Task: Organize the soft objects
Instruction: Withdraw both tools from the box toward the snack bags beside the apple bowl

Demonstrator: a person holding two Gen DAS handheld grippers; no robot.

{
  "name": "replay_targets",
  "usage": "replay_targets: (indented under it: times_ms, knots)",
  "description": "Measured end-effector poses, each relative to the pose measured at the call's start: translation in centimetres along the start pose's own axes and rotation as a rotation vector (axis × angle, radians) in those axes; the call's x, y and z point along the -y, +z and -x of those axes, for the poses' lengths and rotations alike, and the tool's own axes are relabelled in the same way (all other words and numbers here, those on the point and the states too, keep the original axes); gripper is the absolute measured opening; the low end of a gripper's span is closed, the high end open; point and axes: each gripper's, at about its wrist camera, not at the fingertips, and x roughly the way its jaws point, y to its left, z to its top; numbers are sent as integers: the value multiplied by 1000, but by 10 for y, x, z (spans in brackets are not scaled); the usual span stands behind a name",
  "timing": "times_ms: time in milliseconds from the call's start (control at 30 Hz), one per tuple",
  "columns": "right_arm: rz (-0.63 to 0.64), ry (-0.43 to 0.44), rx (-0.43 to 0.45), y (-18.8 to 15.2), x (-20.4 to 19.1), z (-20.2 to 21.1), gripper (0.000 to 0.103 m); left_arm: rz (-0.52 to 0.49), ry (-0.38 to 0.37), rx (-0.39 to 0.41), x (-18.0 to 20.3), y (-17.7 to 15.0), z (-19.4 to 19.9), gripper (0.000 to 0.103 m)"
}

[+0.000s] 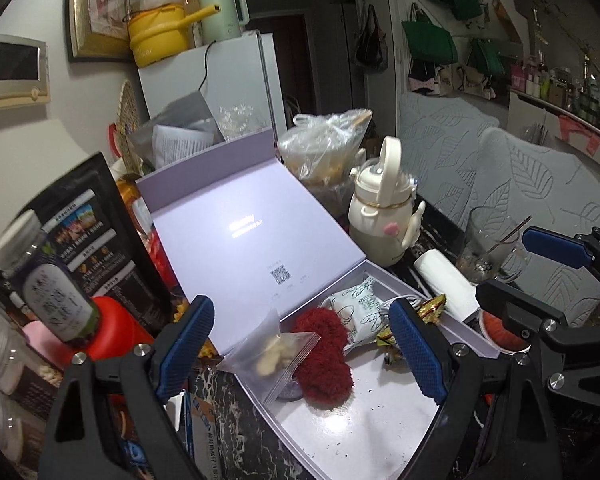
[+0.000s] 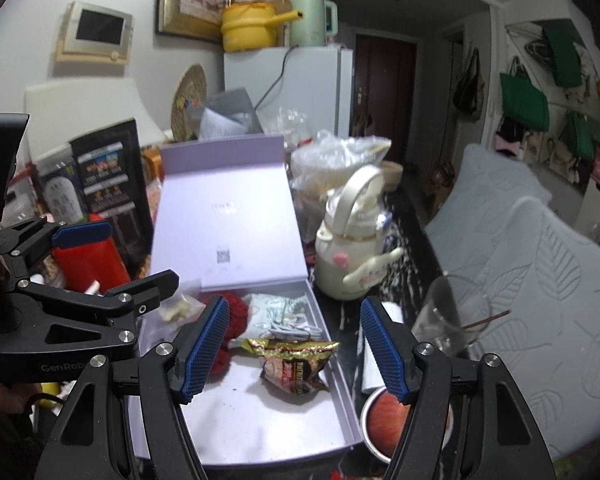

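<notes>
While both claws hang empty above a lilac box, the soft things already lie inside it. The left claw (image 1: 300,344) has its blue pads spread wide with nothing between them, poised over the box's near end. The right claw (image 2: 296,350) stands with pads apart too, narrower, gripping nothing; each claw shows at the edge of the other's view.

Under them, the box (image 2: 342,396) sits open on a dark marbled table (image 1: 236,408), its lid (image 1: 236,216) tilted back toward the table's far edge. At the box's far end, below the lid, a red fuzzy piece (image 1: 324,356) lies against a white printed pouch (image 1: 356,312). A clear bag (image 1: 276,356) holding pale bits leans over the box's left wall. A gold snack packet (image 2: 292,364) rests near the right wall, toward the middle. The near half of the floor is bare.

Beyond the right wall stand a cream kettle (image 1: 380,216), a glass (image 2: 448,316), a white roll (image 1: 444,280) and a red-filled bowl (image 2: 388,420). Jars and a red bottle (image 1: 116,332) crowd the table's left edge.

By the look of things, the sorting is mostly done. Any next pick should begin clear of the walls, close gently on a soft item's middle, and avoid dragging the clear bag off the rim.
</notes>
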Motion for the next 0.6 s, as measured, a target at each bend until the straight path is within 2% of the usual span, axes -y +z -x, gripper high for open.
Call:
replay_targets:
  times_ms: [333,600]
  knots:
    - [22,-36,98,8,-9,73,69,11,-8,113,5,5,75,90]
    - [12,-55,149,-6,-11,128,70,-6,-38,183,15,-6,129,90]
